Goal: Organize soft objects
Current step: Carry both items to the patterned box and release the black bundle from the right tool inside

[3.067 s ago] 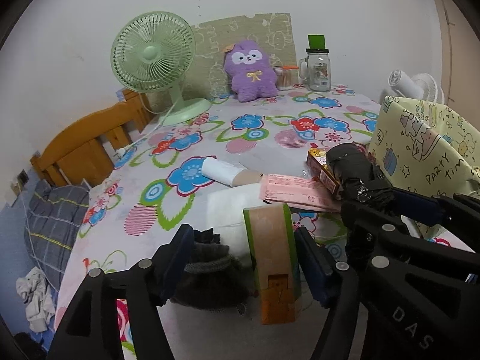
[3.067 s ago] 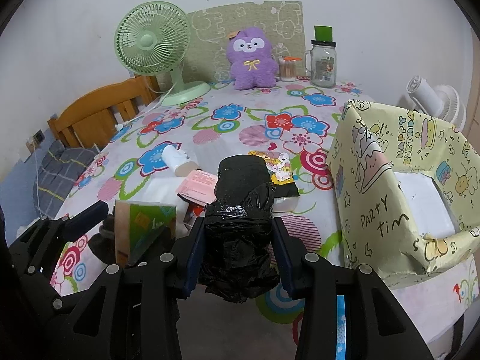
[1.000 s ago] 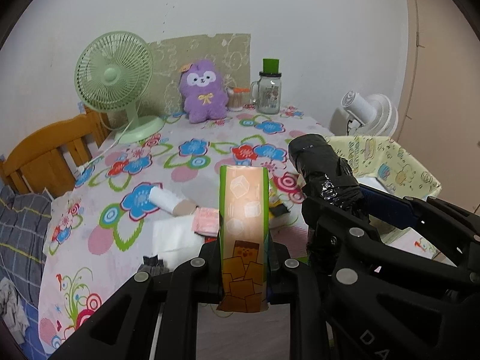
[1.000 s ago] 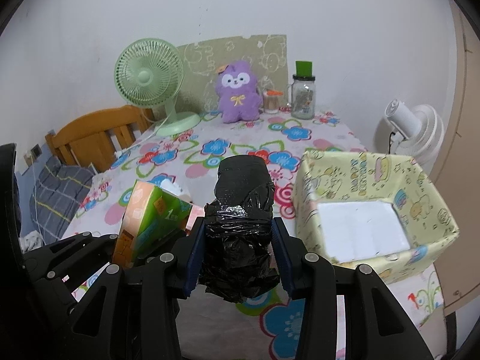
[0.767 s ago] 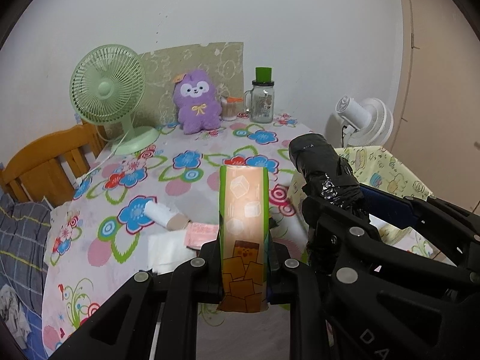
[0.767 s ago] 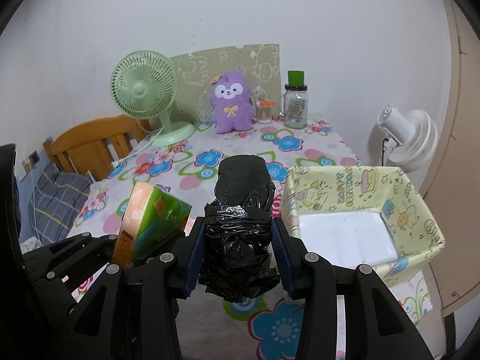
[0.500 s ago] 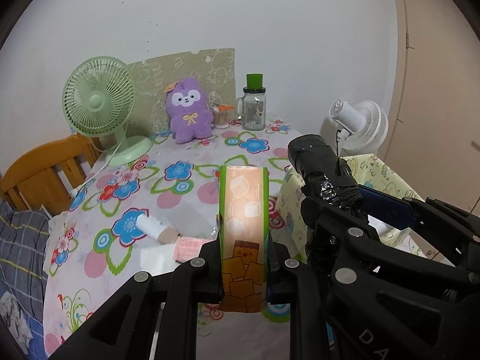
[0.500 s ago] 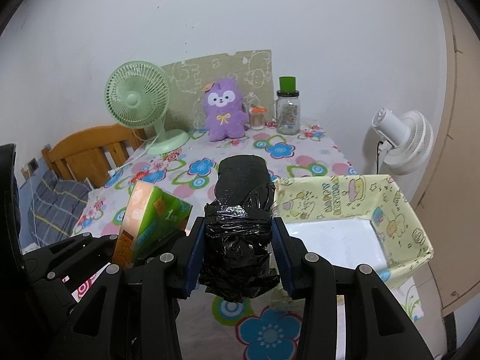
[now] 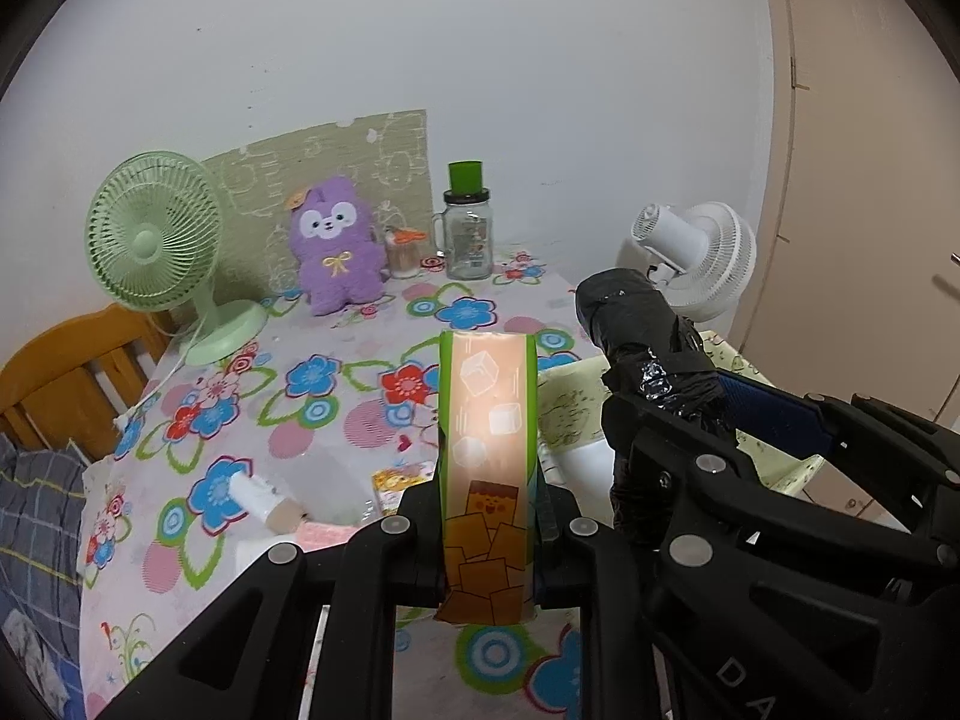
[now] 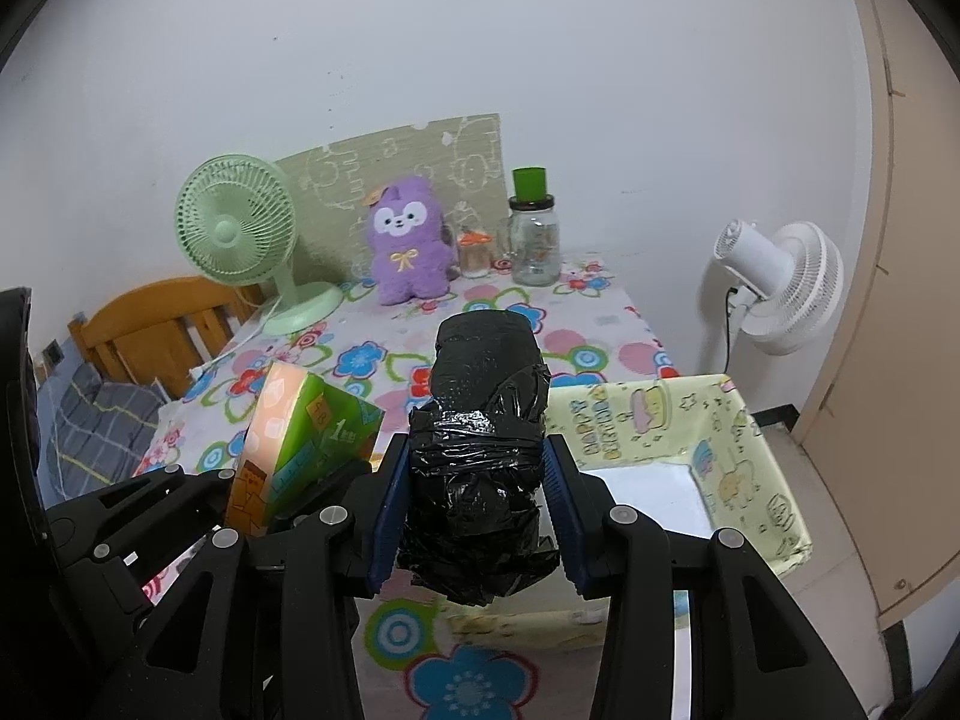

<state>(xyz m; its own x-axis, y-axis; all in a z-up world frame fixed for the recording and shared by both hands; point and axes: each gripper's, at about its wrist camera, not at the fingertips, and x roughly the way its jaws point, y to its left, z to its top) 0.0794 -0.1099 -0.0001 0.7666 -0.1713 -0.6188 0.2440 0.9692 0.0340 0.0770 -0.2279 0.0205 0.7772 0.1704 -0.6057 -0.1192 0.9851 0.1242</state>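
Green-orange tissue pack (image 9: 487,468); black wrapped bundle (image 10: 483,462); floral tablecloth (image 9: 312,414); purple plush (image 9: 336,246)

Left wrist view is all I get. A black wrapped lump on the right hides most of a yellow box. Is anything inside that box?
Observer: In the right wrist view the yellow box shows only a white floor, with nothing on the part I can see.
Operator: How is the lump held?
Observer: The black bundle is squeezed between the two blue pads of the right gripper.
Operator: Does the green pack in front of me have another face?
Observer: Yes, the tissue pack has a broad green side with a large "1" printed on it.
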